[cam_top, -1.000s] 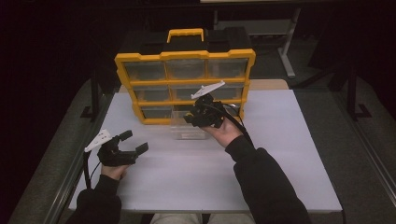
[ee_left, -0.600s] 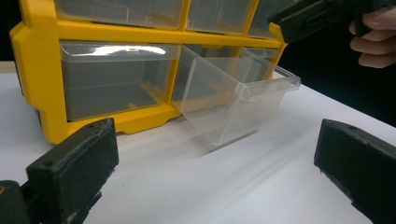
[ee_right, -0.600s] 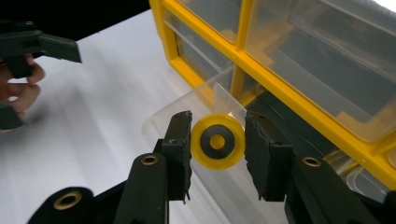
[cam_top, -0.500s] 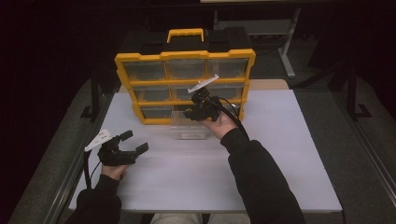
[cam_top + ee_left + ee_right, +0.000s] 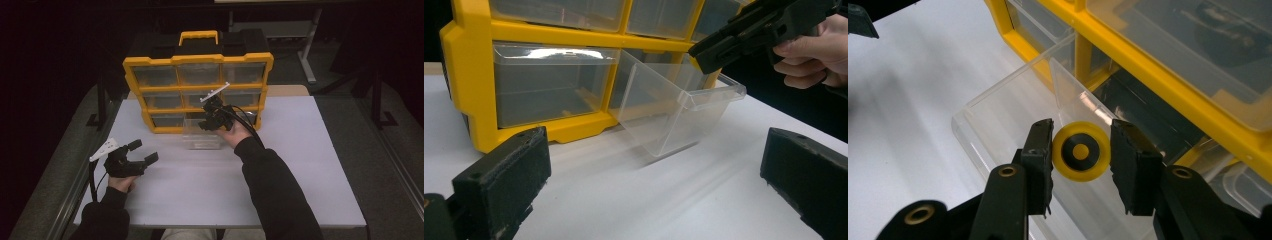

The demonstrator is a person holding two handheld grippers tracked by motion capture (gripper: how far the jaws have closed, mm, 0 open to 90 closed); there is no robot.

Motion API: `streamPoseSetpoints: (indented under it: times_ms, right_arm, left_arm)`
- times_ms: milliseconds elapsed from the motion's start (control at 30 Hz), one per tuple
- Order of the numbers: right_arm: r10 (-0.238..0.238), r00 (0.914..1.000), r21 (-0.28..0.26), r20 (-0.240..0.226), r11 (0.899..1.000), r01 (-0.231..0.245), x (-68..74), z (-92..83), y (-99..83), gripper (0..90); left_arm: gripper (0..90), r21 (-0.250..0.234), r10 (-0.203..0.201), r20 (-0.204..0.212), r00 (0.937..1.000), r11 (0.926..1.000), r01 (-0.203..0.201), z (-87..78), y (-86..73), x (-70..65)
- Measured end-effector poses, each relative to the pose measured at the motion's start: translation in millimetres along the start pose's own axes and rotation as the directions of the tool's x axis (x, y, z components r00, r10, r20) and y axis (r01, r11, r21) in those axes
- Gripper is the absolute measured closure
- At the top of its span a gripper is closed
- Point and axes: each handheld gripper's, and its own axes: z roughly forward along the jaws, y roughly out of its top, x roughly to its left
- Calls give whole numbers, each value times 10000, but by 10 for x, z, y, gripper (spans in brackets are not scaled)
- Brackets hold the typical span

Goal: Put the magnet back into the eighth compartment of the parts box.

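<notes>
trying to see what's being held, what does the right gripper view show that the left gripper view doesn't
Right gripper view: a yellow and black wheel clamped in the right gripper, poised over the clear drawer.

Left gripper view: the left gripper with jaws wide apart and nothing between them, low over the white table, with the right gripper seen from outside above the drawer.

Both: the pulled-out clear drawer and the yellow organizer.

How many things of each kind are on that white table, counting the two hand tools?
Yellow organizer cabinet: 1
Clear drawer pulled out of it: 1
Yellow and black wheel, held over the drawer: 1
Hand tools: 2, the left tool with jaws apart over the table, the right tool shut on the wheel
Total: 5
</notes>
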Motion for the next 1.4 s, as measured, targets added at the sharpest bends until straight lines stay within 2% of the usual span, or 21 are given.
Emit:
streamPoseSetpoints:
  times_ms: [167,200,300,333,400,467,533,733,1167,1400]
  right_arm:
    - [-19,10000,166,-7,9999,19,7,44,-4,601]
    - [64,10000,162,-44,9998,-63,3,46,-4,574]
    - [91,9987,-13,-509,10000,-92,-20,38,-5,265]
    - [-90,9977,-125,-670,9999,81,-28,24,-16,226]
    - [-296,9978,-432,-597,9987,271,-30,-11,-45,142]
    - [-293,9984,-602,-484,9978,264,-37,-34,-74,95]
    - [-252,9988,-622,-414,9978,226,-44,-49,-96,12]
    - [-320,9977,-628,-594,9976,283,-56,-85,-164,0]
    - [-224,9988,-934,-426,9955,183,-104,-171,-323,0]
    - [-32,9990,-1093,-442,9940,-17,-139,-240,-393,0]
  left_arm:
    - [0,31,24,-7,10000,10000,-24,4,-1,0]
    - [0,18,17,-4,10000,10000,-17,2,-1,0]
    - [0,36,9,42,10000,10000,-9,2,-1,3]
    - [0,55,22,40,10000,10000,-22,3,-1,5]
    - [0,32,-33,40,10000,10000,33,4,-1,8]
    - [0,-9,-65,31,10000,10000,65,-1,1,11]
    - [0,-21,-77,25,10000,10000,77,-4,2,13]
    - [0,-81,-82,-33,10000,9999,82,-15,7,19]
    - [0,-133,-57,-130,9999,9999,56,-25,11,29]
    - [0,-176,-146,-184,9997,9997,142,-31,12,42]
